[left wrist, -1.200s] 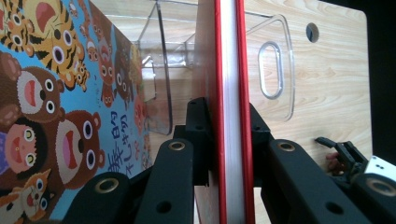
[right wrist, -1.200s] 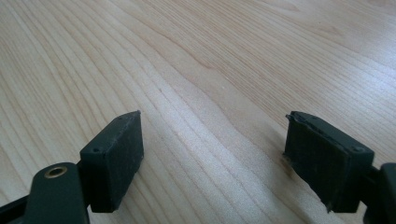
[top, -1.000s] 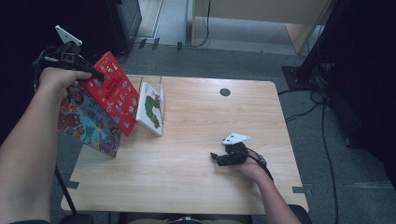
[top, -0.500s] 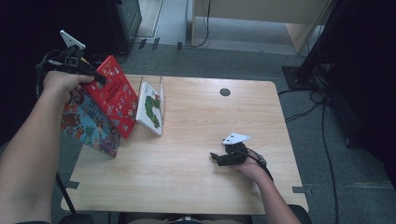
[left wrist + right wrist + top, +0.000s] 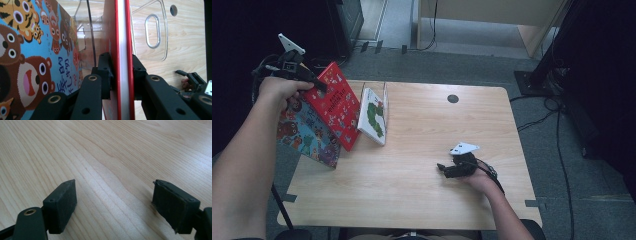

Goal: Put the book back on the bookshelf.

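My left gripper (image 5: 317,86) is shut on the top edge of a red picture book (image 5: 334,105), held tilted above the table's left side. In the left gripper view the red book (image 5: 121,37) stands edge-on between the two jaws. Behind it leans a blue book with cartoon bears and tigers (image 5: 307,132), also seen as the blue book (image 5: 30,50). A white book with a green caterpillar (image 5: 374,116) stands in a clear acrylic rack (image 5: 153,30). My right gripper (image 5: 443,169) rests open on the wooden table (image 5: 422,195), nothing between its pads (image 5: 61,205).
A round cable hole (image 5: 453,98) sits near the table's far edge. Cables and dark furniture stand on the floor beyond the table and to its right (image 5: 557,110). The right gripper appears far off in the left gripper view (image 5: 192,80).
The left gripper has lifted the red book a little up and back toward the left. The right gripper has stayed still.
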A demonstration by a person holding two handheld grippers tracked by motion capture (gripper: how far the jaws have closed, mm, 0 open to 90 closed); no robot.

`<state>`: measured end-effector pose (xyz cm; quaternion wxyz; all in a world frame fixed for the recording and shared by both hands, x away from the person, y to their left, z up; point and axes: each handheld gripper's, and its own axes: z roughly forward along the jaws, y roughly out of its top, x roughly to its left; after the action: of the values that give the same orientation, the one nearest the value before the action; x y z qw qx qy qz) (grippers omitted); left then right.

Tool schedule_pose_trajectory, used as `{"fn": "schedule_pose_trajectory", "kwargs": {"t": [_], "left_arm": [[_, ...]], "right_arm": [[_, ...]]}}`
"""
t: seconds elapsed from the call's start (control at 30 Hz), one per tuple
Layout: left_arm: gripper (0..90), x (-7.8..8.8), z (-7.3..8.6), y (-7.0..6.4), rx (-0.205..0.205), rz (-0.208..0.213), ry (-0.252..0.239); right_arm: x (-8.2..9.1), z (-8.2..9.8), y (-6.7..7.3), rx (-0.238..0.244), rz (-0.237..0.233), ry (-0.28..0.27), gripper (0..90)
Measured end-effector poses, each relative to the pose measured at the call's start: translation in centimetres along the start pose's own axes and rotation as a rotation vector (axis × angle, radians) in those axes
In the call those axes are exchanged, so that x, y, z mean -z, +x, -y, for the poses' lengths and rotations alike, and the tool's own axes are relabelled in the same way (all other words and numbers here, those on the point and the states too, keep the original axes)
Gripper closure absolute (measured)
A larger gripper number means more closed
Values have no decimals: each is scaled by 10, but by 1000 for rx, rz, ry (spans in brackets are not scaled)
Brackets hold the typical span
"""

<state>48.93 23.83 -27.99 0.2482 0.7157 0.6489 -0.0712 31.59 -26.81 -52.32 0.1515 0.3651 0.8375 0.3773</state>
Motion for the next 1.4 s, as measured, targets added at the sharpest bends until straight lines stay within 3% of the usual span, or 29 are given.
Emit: {"fn": "schedule_pose_trajectory", "kwargs": {"t": [0.1,0.47,0.63,0.67,1.0,1.2,1.4], "left_arm": [[750,0,0,-1,-3,15,15],[748,3,2,2,-17,1,64],[741,0,3,4,-7,26,79],[738,-3,2,2,-18,22,110],[730,-10,1,1,-9,-8,135],[755,-13,1,1,7,-17,148],[778,-13,-1,2,37,3,164]], "right_arm": [[0,0,0,2,-1,-1,195],[-1,-1,1,3,-3,0,196],[-1,-1,1,3,-3,-1,196],[-1,-1,1,3,-3,0,196],[-1,-1,1,3,-4,0,198],[-1,-1,1,6,-5,-1,199],[-1,-1,1,8,-7,-2,200]]}}
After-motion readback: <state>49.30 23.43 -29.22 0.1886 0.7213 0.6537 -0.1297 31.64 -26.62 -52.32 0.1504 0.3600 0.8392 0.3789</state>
